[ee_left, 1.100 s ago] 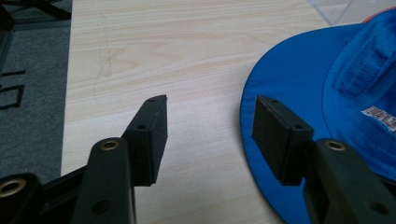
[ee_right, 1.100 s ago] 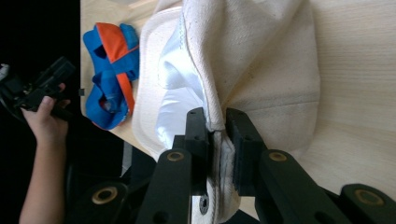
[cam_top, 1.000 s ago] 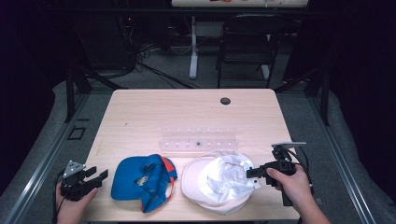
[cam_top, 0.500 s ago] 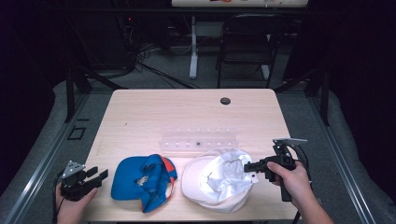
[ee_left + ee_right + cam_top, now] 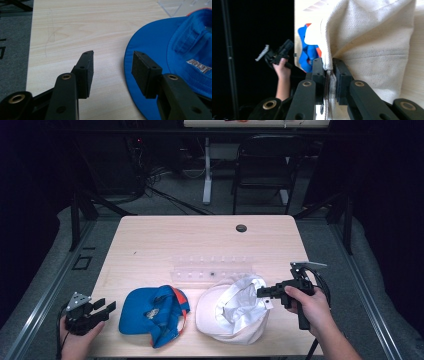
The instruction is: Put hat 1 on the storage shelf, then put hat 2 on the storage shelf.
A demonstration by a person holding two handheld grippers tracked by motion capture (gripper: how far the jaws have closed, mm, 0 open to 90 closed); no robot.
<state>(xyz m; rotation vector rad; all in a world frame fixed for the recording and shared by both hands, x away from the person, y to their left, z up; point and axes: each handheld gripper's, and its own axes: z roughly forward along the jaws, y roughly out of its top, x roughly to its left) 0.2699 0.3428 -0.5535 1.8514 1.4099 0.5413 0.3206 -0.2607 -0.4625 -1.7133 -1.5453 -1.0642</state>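
Note:
A blue cap [image 5: 150,315] with orange trim lies at the table's front, its brim toward my left gripper [image 5: 102,309]. That gripper hovers just left of the brim [image 5: 175,50]. Its jaws [image 5: 112,57] have just been closing a little, but they stand open with only bare tabletop between them. A white cap [image 5: 230,312] lies to the right of the blue one. My right gripper [image 5: 262,292] is shut on a fold of its cream fabric [image 5: 374,37], pinched between the pads [image 5: 329,62]. The fabric is pulled up on the cap's right side.
A clear plastic rack [image 5: 212,268] lies flat behind the two caps. A dark round grommet [image 5: 241,228] sits near the wooden table's far edge [image 5: 200,218]. Beyond the table stand a black chair [image 5: 265,165] and cables on the floor.
My right gripper has shifted slightly up and toward the caps with the white fabric in it, lifting the fold. The left hand has stayed put.

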